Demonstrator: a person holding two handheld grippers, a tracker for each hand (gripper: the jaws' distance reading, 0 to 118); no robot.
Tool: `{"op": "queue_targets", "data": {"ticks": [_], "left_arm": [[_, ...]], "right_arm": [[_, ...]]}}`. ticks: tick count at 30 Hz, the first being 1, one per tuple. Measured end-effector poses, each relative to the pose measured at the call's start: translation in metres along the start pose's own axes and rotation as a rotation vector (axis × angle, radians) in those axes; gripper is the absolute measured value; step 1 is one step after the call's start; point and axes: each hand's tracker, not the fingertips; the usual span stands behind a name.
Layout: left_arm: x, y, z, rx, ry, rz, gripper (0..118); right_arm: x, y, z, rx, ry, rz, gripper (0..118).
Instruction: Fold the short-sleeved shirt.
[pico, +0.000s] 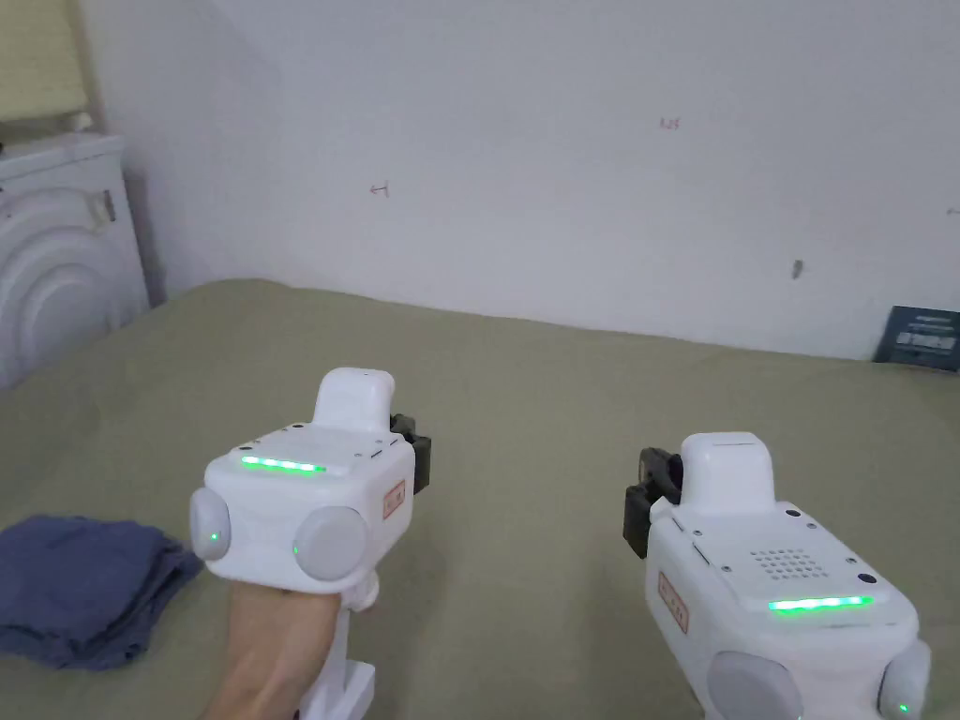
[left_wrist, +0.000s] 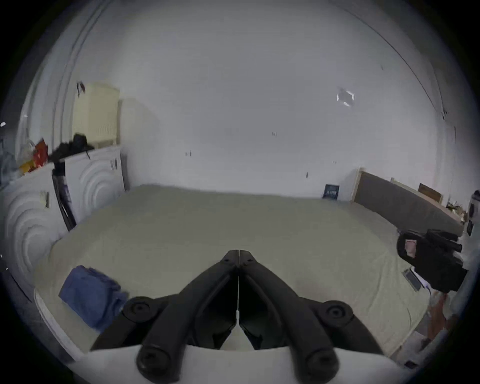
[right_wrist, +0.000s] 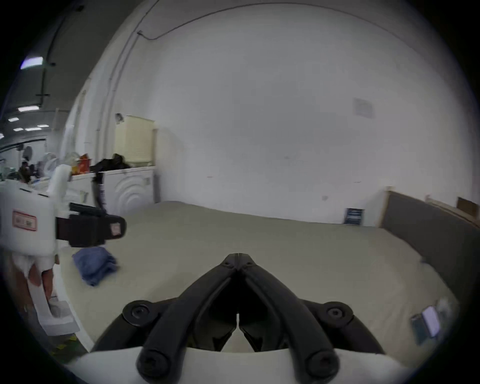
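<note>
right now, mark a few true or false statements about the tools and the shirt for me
1. The left tool is shut with nothing in it. True.
2. The right tool grips the shirt. False: its jaws are shut on nothing, over the bare bed.
3. The blue shirt lies bunched on the bed, to the left of both tools. True.
4. The shirt is spread flat, sleeves out. False: it is a crumpled heap.
5. A small dark box leans on the wall at the bed's far right. True.
</note>
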Motion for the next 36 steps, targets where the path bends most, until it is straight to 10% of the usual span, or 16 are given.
{"op": "queue_targets", "data": {"ticks": [9, 29, 31, 32, 33, 36], "left_arm": [[0.113, -0.005, 0.033, 0.115, -0.025, -0.1, 1], [0.097, 0.003, 0.04, 0.133, 0.031, -0.121, 6], [0.094, 0.003, 0.037, 0.128, 0.037, -0.123, 48], [0.095, 0.002, 0.032, 0.114, 0.1, -0.143, 104], [0.093, 0.002, 0.025, 0.096, 0.113, -0.145, 118], [0.087, -0.001, 0.029, 0.122, 0.092, -0.109, 118]], "right_arm": [[0.097, 0.001, 0.055, 0.013, -0.198, -0.008, 0], [0.091, 0.003, 0.047, 0.047, -0.222, -0.057, 1], [0.091, 0.007, 0.046, 0.056, -0.233, -0.056, 31], [0.093, 0.009, 0.044, 0.054, -0.236, -0.06, 89], [0.094, 0.011, 0.041, 0.039, -0.242, -0.068, 118], [0.088, -0.001, 0.044, 0.057, -0.221, -0.054, 118]]}}
